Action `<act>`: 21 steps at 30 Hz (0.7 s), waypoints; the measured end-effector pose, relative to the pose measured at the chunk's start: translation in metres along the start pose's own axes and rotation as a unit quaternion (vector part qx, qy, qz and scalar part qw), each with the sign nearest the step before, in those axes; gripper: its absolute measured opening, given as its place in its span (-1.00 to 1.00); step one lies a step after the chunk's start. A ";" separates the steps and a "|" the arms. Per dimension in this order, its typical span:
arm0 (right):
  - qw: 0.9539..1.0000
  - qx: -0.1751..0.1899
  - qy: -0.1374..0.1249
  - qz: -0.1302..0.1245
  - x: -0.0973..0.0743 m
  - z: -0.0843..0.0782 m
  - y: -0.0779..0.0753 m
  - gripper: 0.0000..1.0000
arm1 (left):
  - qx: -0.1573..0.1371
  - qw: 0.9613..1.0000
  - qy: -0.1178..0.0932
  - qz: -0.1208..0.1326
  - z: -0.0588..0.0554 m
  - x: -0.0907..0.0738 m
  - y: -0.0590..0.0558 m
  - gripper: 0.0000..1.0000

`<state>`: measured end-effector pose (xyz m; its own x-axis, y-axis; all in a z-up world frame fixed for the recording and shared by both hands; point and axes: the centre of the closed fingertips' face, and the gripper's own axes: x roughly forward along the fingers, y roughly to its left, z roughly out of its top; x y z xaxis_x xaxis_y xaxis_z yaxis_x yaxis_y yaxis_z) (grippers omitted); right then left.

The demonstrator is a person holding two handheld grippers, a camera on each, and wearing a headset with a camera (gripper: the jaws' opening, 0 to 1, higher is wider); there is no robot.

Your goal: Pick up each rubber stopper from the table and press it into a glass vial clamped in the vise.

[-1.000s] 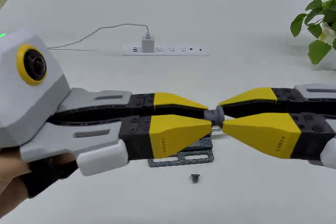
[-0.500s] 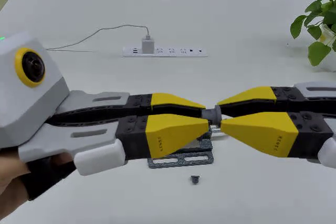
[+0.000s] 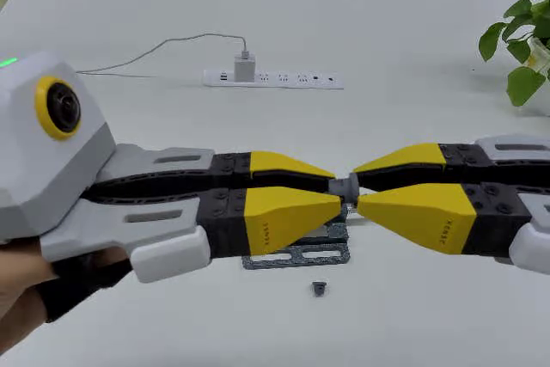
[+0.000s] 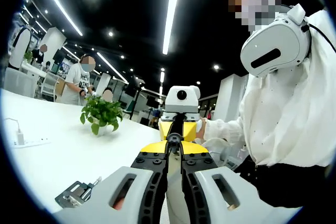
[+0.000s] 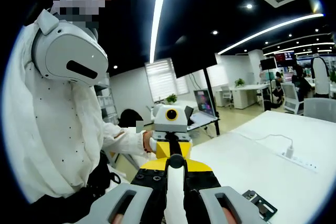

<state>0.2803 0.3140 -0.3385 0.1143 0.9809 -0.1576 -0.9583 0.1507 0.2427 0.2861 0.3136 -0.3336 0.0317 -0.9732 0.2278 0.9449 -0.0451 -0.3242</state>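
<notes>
Left gripper (image 3: 335, 190), right gripper (image 3: 358, 188) tip to tip above dark grey metal vise (image 3: 296, 256). Both finger pairs nearly pressed together, small grey rubber stopper (image 3: 346, 186) between tips; which pair pinches it, cannot tell. Another small dark stopper (image 3: 320, 289) on white surface (image 3: 412, 315) near vise.

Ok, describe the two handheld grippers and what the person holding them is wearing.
The left gripper and the right gripper match: each has two long jaws with yellow wedge-shaped tips bearing small embossed lettering, black studded middle sections and light grey slotted bases. The person wears a white long-sleeved shirt with small dark dots and a white headset.
</notes>
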 end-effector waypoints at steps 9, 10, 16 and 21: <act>1.000 0.006 0.007 -0.003 0.001 -0.004 -0.004 -0.90 | 0.005 1.000 0.011 0.016 -0.007 -0.003 0.004 -0.72; 1.000 0.006 0.007 -0.003 0.001 -0.004 -0.004 -0.90 | 0.007 1.000 0.010 0.019 -0.007 -0.005 0.005 -0.72; 1.000 0.006 0.011 -0.005 0.002 -0.004 -0.007 -0.90 | 0.016 0.999 0.020 0.039 -0.010 -0.010 0.010 -0.60; 1.000 0.005 0.015 -0.007 0.002 -0.003 -0.012 -0.90 | 0.031 0.997 0.037 0.060 -0.017 -0.015 0.015 -0.51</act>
<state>0.2909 0.3136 -0.3442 0.1200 0.9744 -0.1899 -0.9538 0.1663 0.2503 0.2946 0.3241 -0.3573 0.1246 -0.9847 0.1220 0.9542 0.0852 -0.2866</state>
